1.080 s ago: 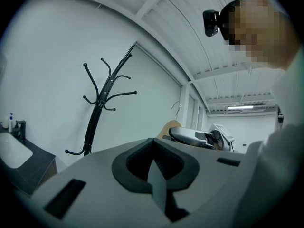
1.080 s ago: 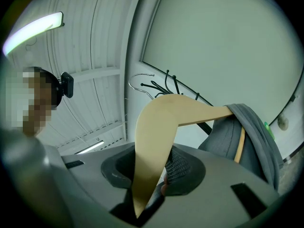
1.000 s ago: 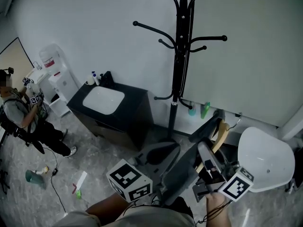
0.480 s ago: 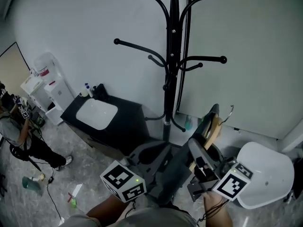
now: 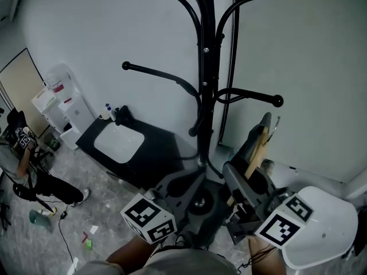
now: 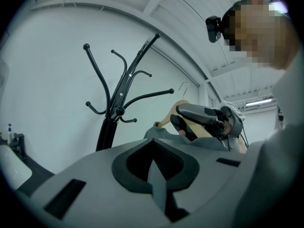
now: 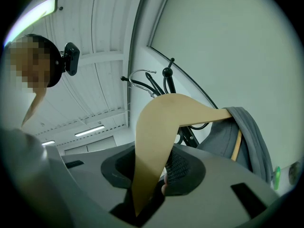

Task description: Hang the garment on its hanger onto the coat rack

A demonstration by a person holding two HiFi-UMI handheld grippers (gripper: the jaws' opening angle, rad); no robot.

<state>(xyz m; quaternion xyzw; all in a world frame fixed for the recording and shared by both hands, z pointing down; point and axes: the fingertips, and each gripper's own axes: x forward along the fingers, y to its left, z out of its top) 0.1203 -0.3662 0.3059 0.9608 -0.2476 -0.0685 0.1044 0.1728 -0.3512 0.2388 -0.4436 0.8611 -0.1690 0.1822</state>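
The black coat rack (image 5: 203,67) stands against the white wall, its curved arms spread above both grippers. My right gripper (image 5: 243,173) is shut on the lower arm of a light wooden hanger (image 5: 255,153), which points up toward the rack's right arm (image 5: 252,96). A grey garment (image 5: 256,132) drapes over the hanger's far end, and its wire hook (image 5: 277,122) stands below that arm. In the right gripper view the hanger (image 7: 161,122) runs between the jaws, with the garment (image 7: 242,137) at right. My left gripper (image 5: 186,185) is low by the rack's pole, jaws together with nothing seen between them (image 6: 152,167).
A black cabinet (image 5: 166,150) with a white basin (image 5: 119,142) stands left of the rack's base. A white rounded seat (image 5: 324,225) is at bottom right. A person (image 5: 23,165) stands far left near a water dispenser (image 5: 63,96). Small litter lies on the floor.
Both grippers and the hanger have come closer to the rack. The hanger's top now stands higher, just under the rack's right arm. The right grip on the hanger has not changed.
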